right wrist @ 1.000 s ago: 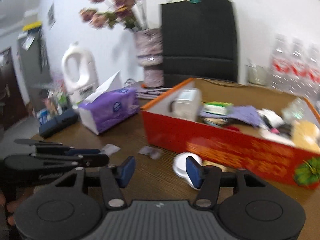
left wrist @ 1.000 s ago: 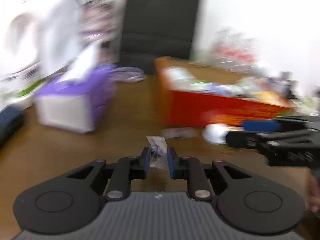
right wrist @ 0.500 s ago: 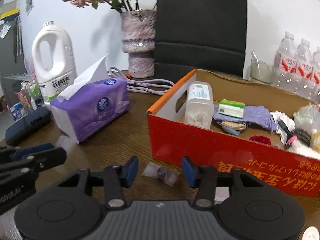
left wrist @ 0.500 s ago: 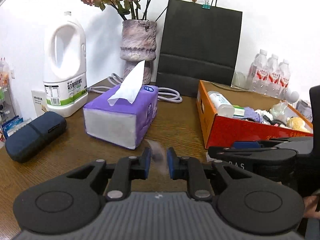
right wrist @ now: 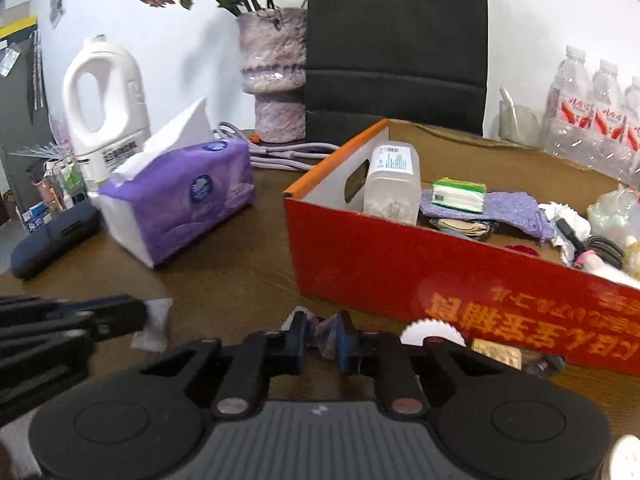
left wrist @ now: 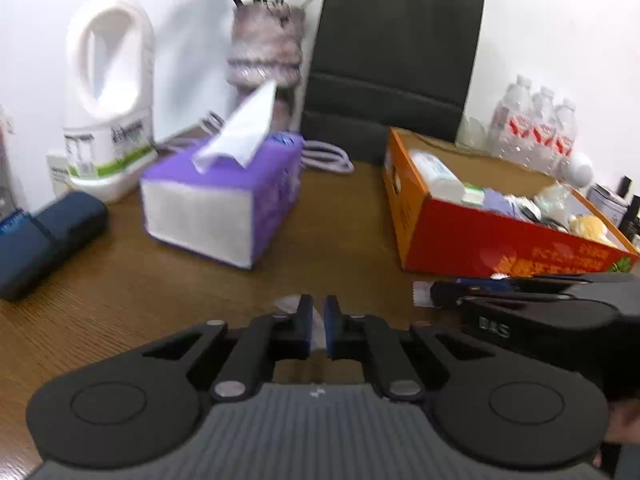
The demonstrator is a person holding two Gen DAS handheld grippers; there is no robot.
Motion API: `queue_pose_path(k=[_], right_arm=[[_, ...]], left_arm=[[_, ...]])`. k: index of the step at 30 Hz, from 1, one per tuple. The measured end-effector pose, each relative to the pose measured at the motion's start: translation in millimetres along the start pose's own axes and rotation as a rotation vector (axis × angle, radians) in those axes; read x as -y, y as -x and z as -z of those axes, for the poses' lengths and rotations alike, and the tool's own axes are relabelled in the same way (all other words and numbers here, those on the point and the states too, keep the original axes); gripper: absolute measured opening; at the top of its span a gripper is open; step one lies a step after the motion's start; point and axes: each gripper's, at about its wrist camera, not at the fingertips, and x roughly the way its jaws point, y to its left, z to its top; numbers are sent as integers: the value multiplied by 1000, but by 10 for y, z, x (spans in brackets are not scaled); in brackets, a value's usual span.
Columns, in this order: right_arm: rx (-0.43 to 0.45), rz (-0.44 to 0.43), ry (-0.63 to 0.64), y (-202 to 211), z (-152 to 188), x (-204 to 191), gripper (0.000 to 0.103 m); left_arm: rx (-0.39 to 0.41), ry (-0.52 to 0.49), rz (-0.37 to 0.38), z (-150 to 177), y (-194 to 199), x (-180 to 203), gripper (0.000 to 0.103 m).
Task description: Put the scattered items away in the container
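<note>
Showing "DAS" on right claw (left wrist: 434, 294).

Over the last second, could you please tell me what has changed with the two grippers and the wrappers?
The right gripper came down in front of the red box, and its jaws have just been closing; they now pinch the clear wrapper that lay loose on the table. The left gripper has just tightened on its white wrapper, already between its jaws. The box, tissue pack and jug stayed put.
</note>
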Motion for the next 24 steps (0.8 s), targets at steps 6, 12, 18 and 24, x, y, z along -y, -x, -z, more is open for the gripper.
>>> queue_pose_path(k=[6,12,18,24], right_arm=[[94,41,-63,937,369,230,14],[81,121,-194,1611,948,680,14],[116,127,-256,1867,1160,918,14],[128,115,-262,1875,1183,936,14]], left_arm=[[4,-18,56,169,286,156,3],[84,-91,-94,178,476,242,57],[-56,-115,-195,22,-174,149,51],[-64,-168,-154,70,-161,251,2]])
